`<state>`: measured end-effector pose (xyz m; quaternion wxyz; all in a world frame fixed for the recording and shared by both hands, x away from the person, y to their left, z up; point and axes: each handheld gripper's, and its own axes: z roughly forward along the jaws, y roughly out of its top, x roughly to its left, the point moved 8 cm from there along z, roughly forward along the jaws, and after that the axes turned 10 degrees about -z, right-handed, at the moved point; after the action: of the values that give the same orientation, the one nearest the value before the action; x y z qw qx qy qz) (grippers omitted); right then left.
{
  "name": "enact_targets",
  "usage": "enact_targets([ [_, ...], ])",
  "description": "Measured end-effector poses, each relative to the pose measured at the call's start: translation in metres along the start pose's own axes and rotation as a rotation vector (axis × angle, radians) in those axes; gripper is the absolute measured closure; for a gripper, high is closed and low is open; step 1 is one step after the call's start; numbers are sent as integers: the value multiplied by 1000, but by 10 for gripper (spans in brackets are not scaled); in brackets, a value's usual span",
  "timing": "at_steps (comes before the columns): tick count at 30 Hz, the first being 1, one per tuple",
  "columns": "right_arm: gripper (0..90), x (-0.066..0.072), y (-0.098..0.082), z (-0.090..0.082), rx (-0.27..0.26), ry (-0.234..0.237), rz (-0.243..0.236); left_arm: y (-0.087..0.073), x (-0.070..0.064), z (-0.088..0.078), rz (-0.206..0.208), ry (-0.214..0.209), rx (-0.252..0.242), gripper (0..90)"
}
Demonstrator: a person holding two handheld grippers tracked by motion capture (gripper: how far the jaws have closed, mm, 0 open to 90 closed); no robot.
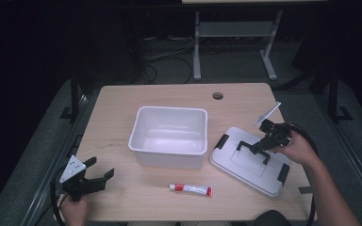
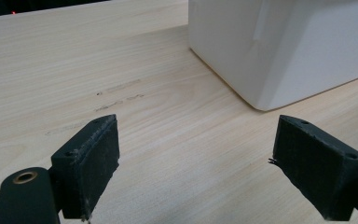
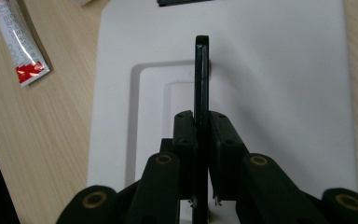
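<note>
The lid (image 1: 252, 162) is white and rectangular with black clips on its edges. It lies flat on the table, skewed, just right of the white bin (image 1: 169, 136). Its black handle (image 3: 201, 70) stands raised at the centre, pinched between black jaws.

Table (image 1: 122, 103): light wood, round cable hole (image 1: 218, 95) at far edge | Tub (image 1: 169, 136): white, open, lidless, centre | Tube (image 1: 191, 189): red-and-white, flat, near front edge, apart from tub | Background: desk legs (image 1: 197, 47), floor cables (image 1: 165, 54)
</note>
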<state>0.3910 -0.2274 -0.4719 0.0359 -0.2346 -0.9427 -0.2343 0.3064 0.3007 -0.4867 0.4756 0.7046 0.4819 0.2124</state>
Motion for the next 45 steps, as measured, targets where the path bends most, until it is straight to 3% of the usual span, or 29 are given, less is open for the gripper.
enact_targets([
  [4, 796, -1, 1, -4, -33, 5, 7, 0, 0, 0, 1, -2, 3, 137],
  [22, 654, 4, 8, -23, -60, -56, -10, 0, -2, 0, 3, -4, 2, 137],
  [34, 571, 22, 14, -30, -65, -81, -55, 0, -2, 0, 3, -5, 1, 137],
  [45, 551, 37, 22, -32, -70, -93, -102, 0, -2, 0, 4, -5, 0, 137],
])
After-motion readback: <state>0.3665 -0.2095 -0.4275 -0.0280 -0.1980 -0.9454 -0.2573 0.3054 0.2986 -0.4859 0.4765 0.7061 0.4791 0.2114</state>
